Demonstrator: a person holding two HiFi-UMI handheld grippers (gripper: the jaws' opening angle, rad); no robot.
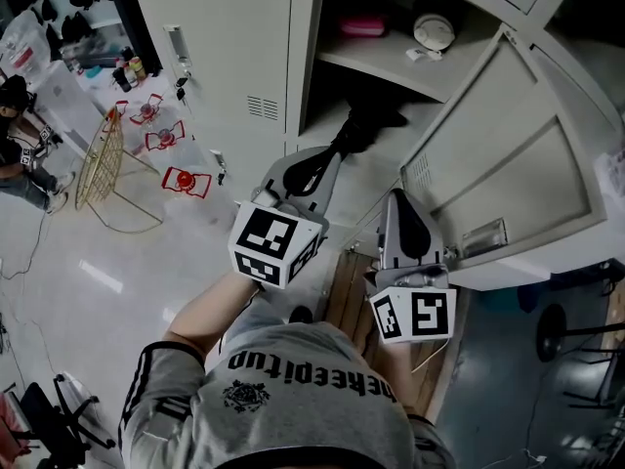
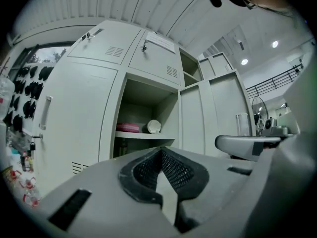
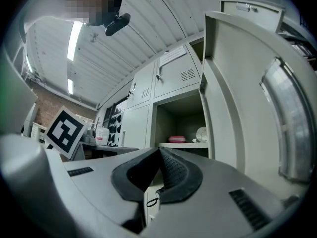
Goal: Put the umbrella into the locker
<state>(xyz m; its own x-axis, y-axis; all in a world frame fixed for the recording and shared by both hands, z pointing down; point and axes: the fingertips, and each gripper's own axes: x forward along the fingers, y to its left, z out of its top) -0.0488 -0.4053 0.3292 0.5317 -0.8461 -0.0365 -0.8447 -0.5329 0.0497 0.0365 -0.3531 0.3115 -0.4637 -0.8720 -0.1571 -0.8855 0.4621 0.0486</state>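
Pointing at the open locker [image 1: 305,57], your left claw [image 1: 335,151] has its jaws pressed together on nothing. The dark umbrella [image 1: 374,118] lies in the lower compartment, upper middle of the head view, just past that claw's tips. Your right claw [image 1: 400,198], lower right, is closed and empty too.

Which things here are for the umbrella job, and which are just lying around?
For the job: locker, dark umbrella-like thing inside, left hand-held gripper, right hand-held gripper.
Lying about: pink box, white disc, wire basket, red floor things.
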